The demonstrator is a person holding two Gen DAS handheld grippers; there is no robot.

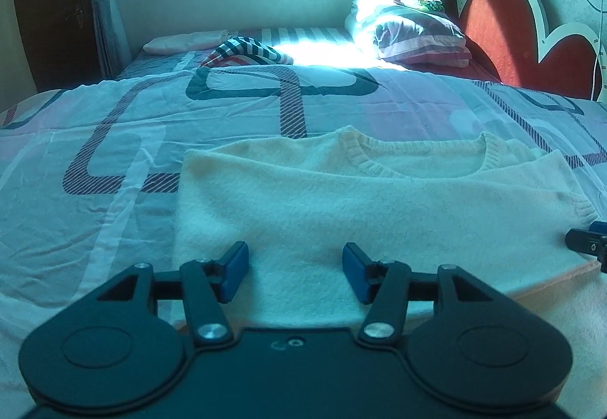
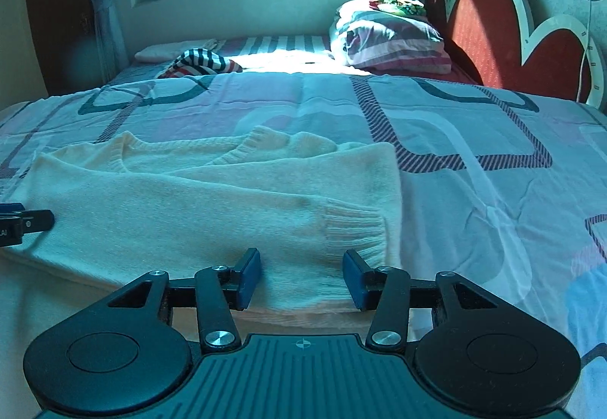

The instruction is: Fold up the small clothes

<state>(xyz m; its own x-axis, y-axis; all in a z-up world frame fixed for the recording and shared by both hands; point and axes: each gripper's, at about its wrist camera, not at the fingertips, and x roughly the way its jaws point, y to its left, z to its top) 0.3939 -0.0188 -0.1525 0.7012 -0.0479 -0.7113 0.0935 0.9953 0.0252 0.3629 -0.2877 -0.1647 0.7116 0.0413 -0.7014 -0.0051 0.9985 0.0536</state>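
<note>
A small cream knit sweater [image 1: 341, 199] lies flat on the bed, neck away from me, with a sleeve folded across its body. It also shows in the right wrist view [image 2: 189, 206], where the ribbed cuff [image 2: 356, 229] lies near the right side. My left gripper [image 1: 295, 273] is open at the sweater's near hem, towards its left side, its blue pads apart over the knit. My right gripper [image 2: 301, 276] is open at the near hem towards the right side. Each gripper's tip shows at the edge of the other's view.
The bed is covered by a patterned sheet [image 1: 114, 138]. A striped garment [image 1: 246, 53] and a pink cloth [image 1: 178, 41] lie at the far side. A stack of folded bedding [image 1: 409, 28] sits by the red headboard [image 1: 512, 28]. A window is behind.
</note>
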